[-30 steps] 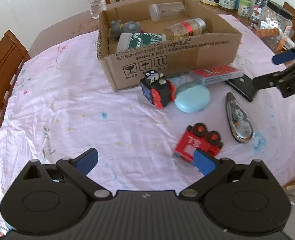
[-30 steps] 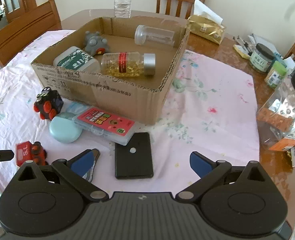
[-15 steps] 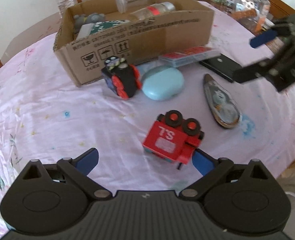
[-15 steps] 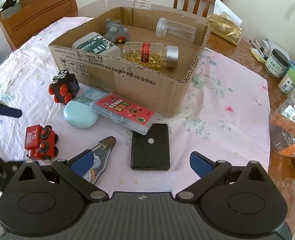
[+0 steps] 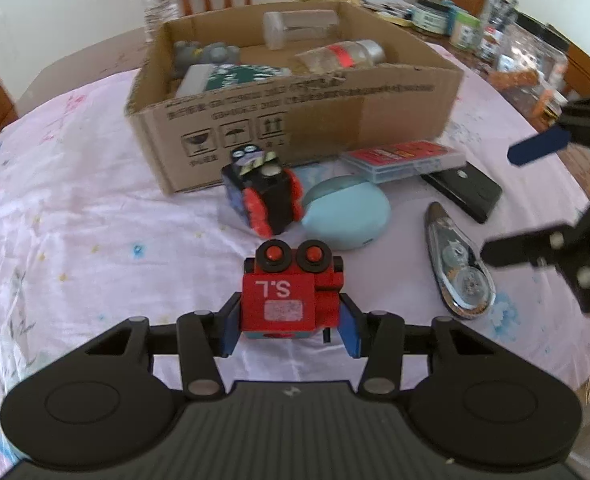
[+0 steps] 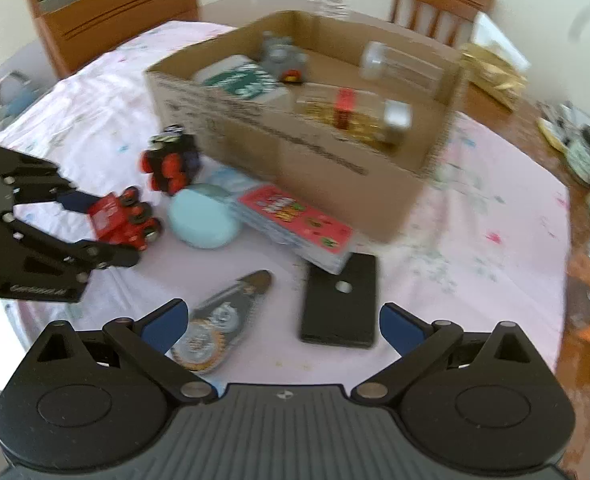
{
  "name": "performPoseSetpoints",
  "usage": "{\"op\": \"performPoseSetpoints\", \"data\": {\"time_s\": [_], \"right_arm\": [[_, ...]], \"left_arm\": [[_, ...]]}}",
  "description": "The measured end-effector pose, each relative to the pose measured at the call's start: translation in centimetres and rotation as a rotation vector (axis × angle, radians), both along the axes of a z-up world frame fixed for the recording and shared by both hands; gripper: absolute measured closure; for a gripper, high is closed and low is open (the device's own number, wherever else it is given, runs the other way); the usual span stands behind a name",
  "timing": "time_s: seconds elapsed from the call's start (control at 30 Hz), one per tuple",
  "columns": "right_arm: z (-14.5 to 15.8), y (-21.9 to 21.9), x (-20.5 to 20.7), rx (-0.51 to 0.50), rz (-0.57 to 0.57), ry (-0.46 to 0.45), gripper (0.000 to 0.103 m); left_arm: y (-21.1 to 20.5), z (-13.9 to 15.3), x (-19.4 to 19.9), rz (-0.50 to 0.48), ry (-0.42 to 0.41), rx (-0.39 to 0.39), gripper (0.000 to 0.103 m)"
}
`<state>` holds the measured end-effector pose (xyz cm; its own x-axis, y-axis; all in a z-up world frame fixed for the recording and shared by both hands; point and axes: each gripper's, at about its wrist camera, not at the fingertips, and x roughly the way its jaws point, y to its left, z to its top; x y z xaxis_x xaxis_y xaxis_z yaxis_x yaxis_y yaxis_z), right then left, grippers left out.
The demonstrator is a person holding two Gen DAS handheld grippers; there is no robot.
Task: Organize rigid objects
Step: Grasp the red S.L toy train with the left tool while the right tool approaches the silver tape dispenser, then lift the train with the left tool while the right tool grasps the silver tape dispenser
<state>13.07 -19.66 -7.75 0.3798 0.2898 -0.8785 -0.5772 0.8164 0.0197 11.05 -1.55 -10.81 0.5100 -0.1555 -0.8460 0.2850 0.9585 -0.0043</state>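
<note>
Left gripper (image 5: 289, 330): both blue pads are closed against the sides of the red toy truck (image 5: 291, 298), which sits between them over the pink tablecloth (image 5: 75, 216); whether the truck is off the cloth cannot be told. The right wrist view confirms the grip, truck (image 6: 121, 220) at roughly 9 o'clock of that frame.

Right gripper (image 6: 281, 322): fingers spread wide, nothing between them. It stands over the cloth with the correction tape dispenser (image 6: 219, 320) just inside its left finger and the black flat case (image 6: 341, 300) ahead at 12 o'clock.

From the truck in the left wrist view: black and red wheeled toy (image 5: 265, 198) at 12 o'clock, pale blue oval case (image 5: 345, 216) at 1 o'clock touching it, red card box (image 5: 405, 160) further out at 2 o'clock.

Cardboard box (image 5: 295, 120) beyond these, at 12 o'clock (open top), contains a grey toy (image 5: 205, 54), a green-labelled package (image 5: 231, 78), a capsule bottle (image 5: 341, 56) and a clear jar (image 5: 299, 28).
</note>
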Motion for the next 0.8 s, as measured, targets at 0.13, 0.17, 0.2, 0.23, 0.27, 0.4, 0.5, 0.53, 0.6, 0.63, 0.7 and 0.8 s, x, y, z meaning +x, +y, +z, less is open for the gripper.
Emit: {"op": "performPoseSetpoints", "data": {"time_s": [0.13,0.17,0.2,0.23,0.27,0.4,0.5,0.53,0.6,0.63,0.7,0.8], "right_arm": [[-0.5,1.3,0.3,0.044,0.104,0.035,0.000],[-0.7,1.6,0.5,0.051,0.130,0.044,0.000],[-1.0,1.9,0.7,0.056,0.158,0.054,0.000],[-1.2,2.3,0.9,0.056,0.180,0.059,0.000],[-1.5,2.6,1.2,0.053,0.200,0.065,0.000],[-2.5,3.9,2.1,0.021,0.284,0.071,0.000],[-3.1,4.7,2.5,0.006,0.336,0.089,0.000],[-3.3,5.0,2.6,0.005,0.353,0.103,0.000],[-3.4,5.2,2.5,-0.002,0.385,0.121,0.000],[-3.4,5.2,2.3,-0.010,0.402,0.123,0.000],[-3.4,5.1,1.8,-0.026,0.433,0.132,0.000],[-3.2,4.4,1.0,-0.032,0.446,0.151,0.000]], "left_arm": [[1.1,0.0,-0.3,0.079,0.005,0.006,0.056],[1.5,0.0,-0.4,0.100,0.006,0.004,0.056],[1.8,0.0,-0.6,0.115,0.007,0.003,0.056],[2.1,0.0,-0.7,0.131,0.008,0.002,0.056],[2.3,-0.1,-0.8,0.144,0.009,0.000,0.056],[2.8,0.0,-1.2,0.198,0.005,-0.011,0.055],[2.9,0.1,-1.4,0.234,0.000,-0.027,0.049],[2.8,0.0,-1.5,0.245,-0.001,-0.030,0.048],[2.9,0.1,-1.6,0.254,-0.006,-0.028,0.046],[2.8,0.1,-1.7,0.259,-0.009,-0.026,0.045],[2.7,0.1,-1.8,0.265,-0.012,-0.023,0.043],[2.6,0.0,-1.8,0.270,-0.014,-0.016,0.042]]}}
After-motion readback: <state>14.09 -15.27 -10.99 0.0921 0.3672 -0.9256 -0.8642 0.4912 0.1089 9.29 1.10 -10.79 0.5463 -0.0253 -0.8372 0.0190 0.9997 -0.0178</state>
